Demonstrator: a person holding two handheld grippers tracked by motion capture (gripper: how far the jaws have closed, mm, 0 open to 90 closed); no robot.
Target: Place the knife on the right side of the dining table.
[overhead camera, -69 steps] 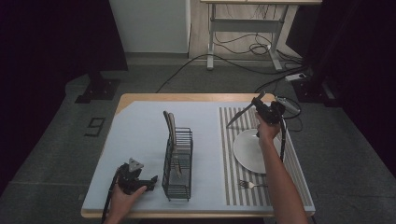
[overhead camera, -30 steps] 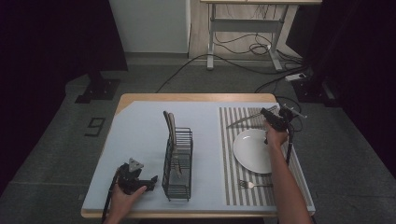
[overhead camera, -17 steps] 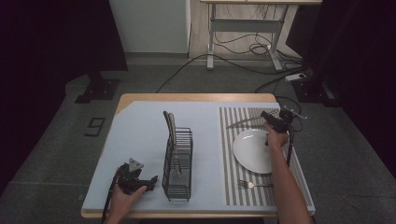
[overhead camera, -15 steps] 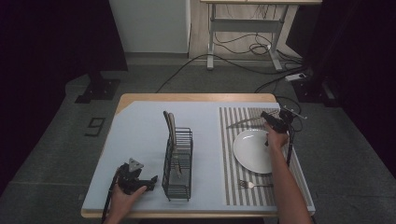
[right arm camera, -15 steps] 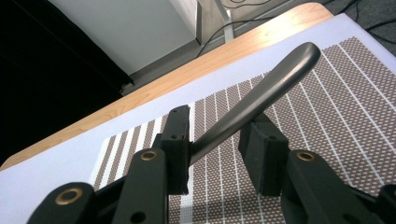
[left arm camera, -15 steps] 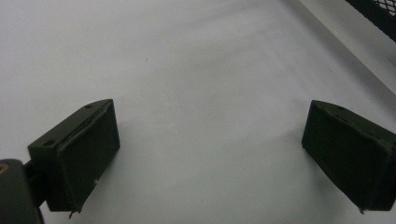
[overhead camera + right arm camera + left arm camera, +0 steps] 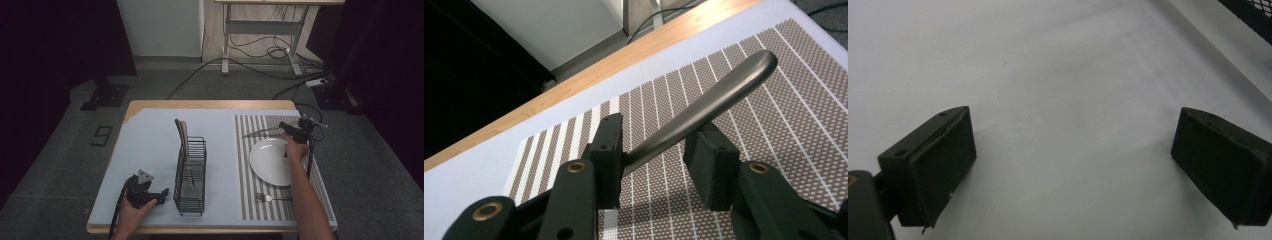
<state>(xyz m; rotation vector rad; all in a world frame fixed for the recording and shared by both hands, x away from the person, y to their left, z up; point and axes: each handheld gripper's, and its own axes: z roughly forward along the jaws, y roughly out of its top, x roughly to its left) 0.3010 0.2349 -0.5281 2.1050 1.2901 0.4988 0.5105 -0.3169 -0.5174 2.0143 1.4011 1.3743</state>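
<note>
The right hand-held gripper (image 7: 654, 150) clamps a metal utensil handle (image 7: 704, 110) above the striped placemat (image 7: 245, 165), beside the white plate (image 7: 270, 162). The left hand-held gripper (image 7: 1073, 165) rests on the tabletop (image 7: 150, 145), jaws apart.

A wire rack (image 7: 190, 175) stands mid-desk (image 7: 150, 145) toward the near edge, with utensils (image 7: 181, 137) upright in it. A striped mat (image 7: 250, 165) lies along the right edge, bearing a plate (image 7: 269, 162) and, nearer the front edge, a fork (image 7: 272, 198). The left gripper (image 7: 159, 195) rests on the desk at the near-left corner, just left of the rack; the right gripper (image 7: 282, 127) is over the mat's far end, behind the plate.
</note>
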